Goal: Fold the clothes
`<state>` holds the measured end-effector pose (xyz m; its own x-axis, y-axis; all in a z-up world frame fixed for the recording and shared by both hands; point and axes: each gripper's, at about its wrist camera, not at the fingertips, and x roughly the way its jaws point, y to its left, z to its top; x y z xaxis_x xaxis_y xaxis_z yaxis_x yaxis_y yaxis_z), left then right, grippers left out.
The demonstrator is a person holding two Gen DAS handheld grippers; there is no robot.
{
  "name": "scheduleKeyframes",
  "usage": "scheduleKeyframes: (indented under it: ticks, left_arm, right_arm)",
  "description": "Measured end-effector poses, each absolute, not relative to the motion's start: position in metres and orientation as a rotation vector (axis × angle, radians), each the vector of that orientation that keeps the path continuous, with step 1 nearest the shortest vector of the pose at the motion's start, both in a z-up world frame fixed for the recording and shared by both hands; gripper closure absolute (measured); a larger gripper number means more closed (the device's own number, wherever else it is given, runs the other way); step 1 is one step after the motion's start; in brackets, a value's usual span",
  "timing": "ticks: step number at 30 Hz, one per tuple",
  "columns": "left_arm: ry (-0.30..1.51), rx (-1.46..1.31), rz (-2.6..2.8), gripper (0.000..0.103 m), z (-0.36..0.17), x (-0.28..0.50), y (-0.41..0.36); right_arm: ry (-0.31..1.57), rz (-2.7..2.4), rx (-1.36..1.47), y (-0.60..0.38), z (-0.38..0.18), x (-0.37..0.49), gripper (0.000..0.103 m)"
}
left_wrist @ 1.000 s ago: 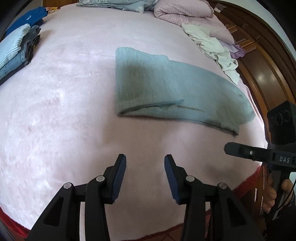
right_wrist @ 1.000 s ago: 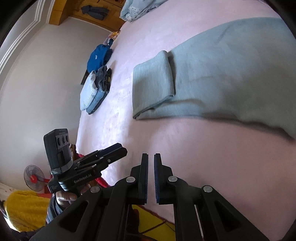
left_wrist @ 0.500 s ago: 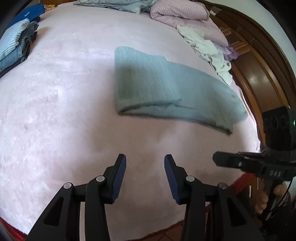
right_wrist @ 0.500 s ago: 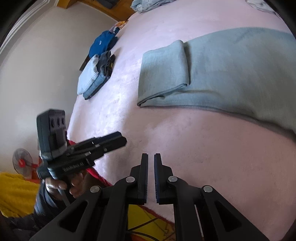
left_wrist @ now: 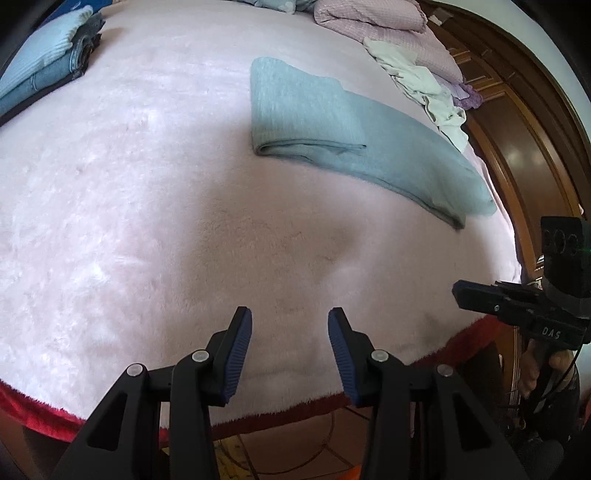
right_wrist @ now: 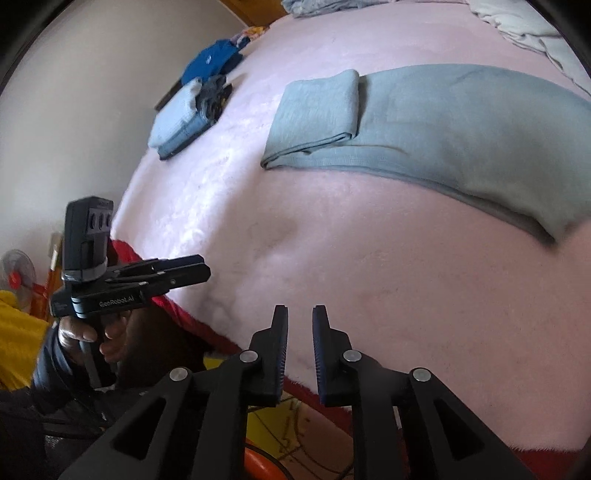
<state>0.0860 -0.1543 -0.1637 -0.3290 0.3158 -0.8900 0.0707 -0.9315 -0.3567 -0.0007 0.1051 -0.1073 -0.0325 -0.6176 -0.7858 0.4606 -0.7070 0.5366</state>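
The left gripper (left_wrist: 290, 328) is held low over the near edge of the bed (left_wrist: 110, 206), pointing forward across the pink plush cover, with its blue-padded fingers (left_wrist: 238, 350) spread wide and nothing between them. In the right wrist view the same unit appears at the left, level and aimed toward the bed, its black body carried by the person's left hand (right_wrist: 86, 332) wrapped around the handle below; a dark sleeve (right_wrist: 48, 365) covers the forearm. The right gripper (right_wrist: 299, 325) is also positioned above the near edge of the bed, angled toward the cover, its fingers (right_wrist: 280, 347) parted by a narrow gap and holding nothing. In the left wrist view this unit projects in from the right, roughly horizontal, with the person's right hand (left_wrist: 543, 369) gripping its handle beneath. Neither gripper touches any fabric. The grey-green garment (left_wrist: 351, 136) lies flat on the cover, well apart from both grippers, as a long band running across the bed; its left end is folded over onto itself, forming a doubled layer. A stack of folded clothes (right_wrist: 184, 118) sits near the left edge of the bed, with a blue garment (right_wrist: 210, 61) just beyond it. Unfolded white clothes (left_wrist: 421, 81) and pink bedding (left_wrist: 373, 18) lie at the far right side of the bed.
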Motion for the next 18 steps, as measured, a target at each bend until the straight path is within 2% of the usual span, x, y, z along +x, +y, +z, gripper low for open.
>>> scheduleKeyframes:
  ticks: [18]
  left_arm:
    - [-0.367, -1.72, 2.403, 0.064, -0.161, 0.076, -0.139]
  right_arm:
    - [-0.158, -1.833, 1.499, 0.101, -0.106, -0.005, 0.088]
